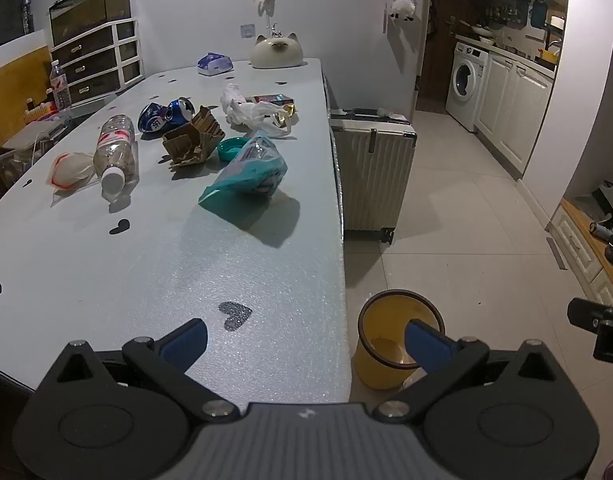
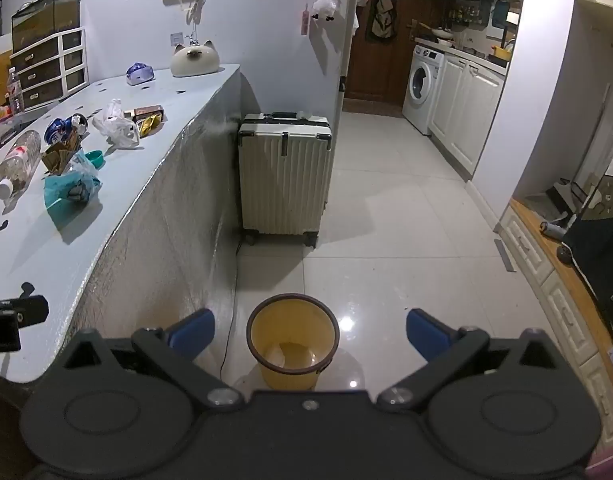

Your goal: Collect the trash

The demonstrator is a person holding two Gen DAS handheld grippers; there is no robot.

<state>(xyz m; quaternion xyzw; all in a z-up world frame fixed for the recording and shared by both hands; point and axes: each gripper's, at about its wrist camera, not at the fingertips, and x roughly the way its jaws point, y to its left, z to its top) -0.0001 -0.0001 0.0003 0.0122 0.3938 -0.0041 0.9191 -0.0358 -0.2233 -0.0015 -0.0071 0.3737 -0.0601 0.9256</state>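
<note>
Trash lies across the middle of the pale table [image 1: 106, 264]: a teal plastic bag [image 1: 248, 170], a clear bottle [image 1: 115, 152] on its side, a crushed blue can [image 1: 166, 114], a torn cardboard box [image 1: 194, 140], a teal lid [image 1: 231, 148], a white plastic bag [image 1: 250, 112] and a white wad [image 1: 70, 170]. A yellow bin [image 2: 292, 340] stands on the floor by the table's near corner. My left gripper [image 1: 306, 342] is open over the table's near edge, well short of the trash. My right gripper [image 2: 310, 338] hangs open above the bin with nothing between its fingers.
A white suitcase [image 2: 284, 176] stands on the floor beside the table's end. At the table's far end sit a cat-shaped jar [image 1: 276, 52] and a tissue pack [image 1: 214, 64]. A drawer unit [image 1: 98, 60] stands far left. Tiled floor [image 2: 406, 220] runs right toward a washing machine [image 2: 420, 80].
</note>
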